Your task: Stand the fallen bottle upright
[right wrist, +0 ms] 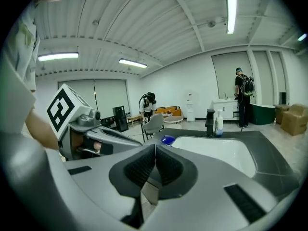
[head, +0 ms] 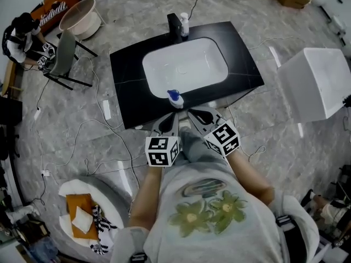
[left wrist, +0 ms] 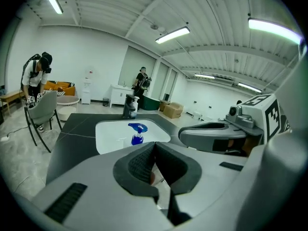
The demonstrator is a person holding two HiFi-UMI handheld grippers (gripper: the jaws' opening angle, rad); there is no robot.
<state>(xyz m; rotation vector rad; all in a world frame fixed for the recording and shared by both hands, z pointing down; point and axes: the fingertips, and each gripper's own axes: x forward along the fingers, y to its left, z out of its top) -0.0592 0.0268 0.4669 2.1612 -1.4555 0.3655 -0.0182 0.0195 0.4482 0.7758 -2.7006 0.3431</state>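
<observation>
Fingers [left wrist: 139,165] shut, empty, bottle [left wrist: 137,138] upright beyond

I see the bottle [head: 175,98] standing upright at the near edge of the white sink basin [head: 186,64], about midway along that edge. It is small, with a blue body and a blue pump head on top, the spout turned toward the left. It stands free. I can't tell whether its base sits on the rim or just inside the basin.
</observation>
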